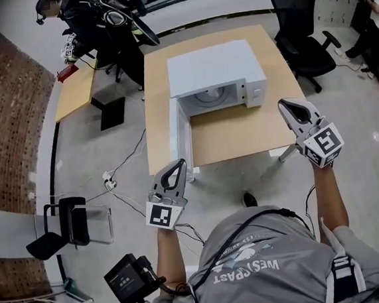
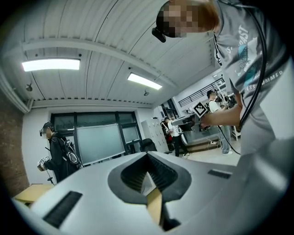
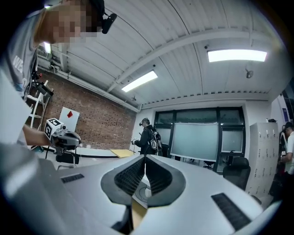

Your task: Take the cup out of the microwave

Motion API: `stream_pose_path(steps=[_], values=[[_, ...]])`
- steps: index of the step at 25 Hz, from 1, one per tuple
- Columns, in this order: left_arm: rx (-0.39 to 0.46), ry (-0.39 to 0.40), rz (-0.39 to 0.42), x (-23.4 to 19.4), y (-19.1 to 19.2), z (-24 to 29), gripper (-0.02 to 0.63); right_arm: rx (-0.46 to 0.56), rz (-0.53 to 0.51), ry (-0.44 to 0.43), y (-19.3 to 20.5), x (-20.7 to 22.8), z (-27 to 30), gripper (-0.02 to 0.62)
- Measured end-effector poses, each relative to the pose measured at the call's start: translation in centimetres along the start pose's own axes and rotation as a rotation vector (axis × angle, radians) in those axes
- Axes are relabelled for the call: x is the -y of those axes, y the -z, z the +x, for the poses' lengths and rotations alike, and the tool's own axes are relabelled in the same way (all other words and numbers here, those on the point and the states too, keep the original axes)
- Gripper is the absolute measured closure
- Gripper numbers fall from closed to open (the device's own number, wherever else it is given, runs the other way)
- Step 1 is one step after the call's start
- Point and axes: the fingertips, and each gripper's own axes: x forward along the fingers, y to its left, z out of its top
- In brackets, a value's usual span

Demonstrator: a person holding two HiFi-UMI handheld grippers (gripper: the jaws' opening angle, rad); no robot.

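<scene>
A white microwave [image 1: 216, 71] stands on the wooden table [image 1: 241, 132], its door [image 1: 179, 132] swung open to the left. Its cavity shows a round glass turntable [image 1: 210, 97]; I see no cup in it from here. My left gripper [image 1: 178, 163] hangs in front of the table's near left edge, below the open door, jaws shut with nothing between them [image 2: 148, 155]. My right gripper [image 1: 285, 105] is held over the table's near right corner, to the right of the microwave's front. It is also shut and empty [image 3: 145, 158]. Both point level toward the microwave.
A black office chair [image 1: 300, 20] stands behind the table's right side. A second wooden table [image 1: 77, 92] and a person [image 1: 86, 17] are at the back left. A power strip [image 1: 109, 183] with cables lies on the floor, near a black chair [image 1: 67, 226].
</scene>
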Motion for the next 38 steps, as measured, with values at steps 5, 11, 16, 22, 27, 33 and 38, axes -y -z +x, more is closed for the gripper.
stream_pose_path(steps=[5,11,16,22,27,33,38], values=[[-0.022,-0.040,-0.012,-1.6,0.4,2.3,0.563,-0.018,0.019,-0.059,1.4,2.0,4.2,0.583],[-0.059,-0.086,-0.025,-2.4,1.1,3.8,0.563,-0.043,0.043,-0.134,3.8,3.0,8.9,0.583],[-0.104,-0.126,-0.043,-2.7,1.8,4.5,0.563,-0.087,0.069,-0.191,6.7,3.6,12.4,0.583],[-0.151,-0.164,-0.061,-3.0,2.7,5.4,0.563,-0.143,0.101,-0.263,10.4,3.6,16.5,0.583],[-0.215,-0.194,-0.077,-3.1,4.5,5.5,0.563,-0.203,0.133,-0.327,14.3,2.7,20.0,0.583],[-0.263,-0.229,-0.114,-3.7,6.2,5.7,0.563,-0.247,0.169,-0.357,18.3,1.3,24.2,0.581],[-0.301,-0.263,-0.144,-4.0,7.4,5.8,0.563,-0.305,0.204,-0.383,22.6,0.6,27.8,0.474]])
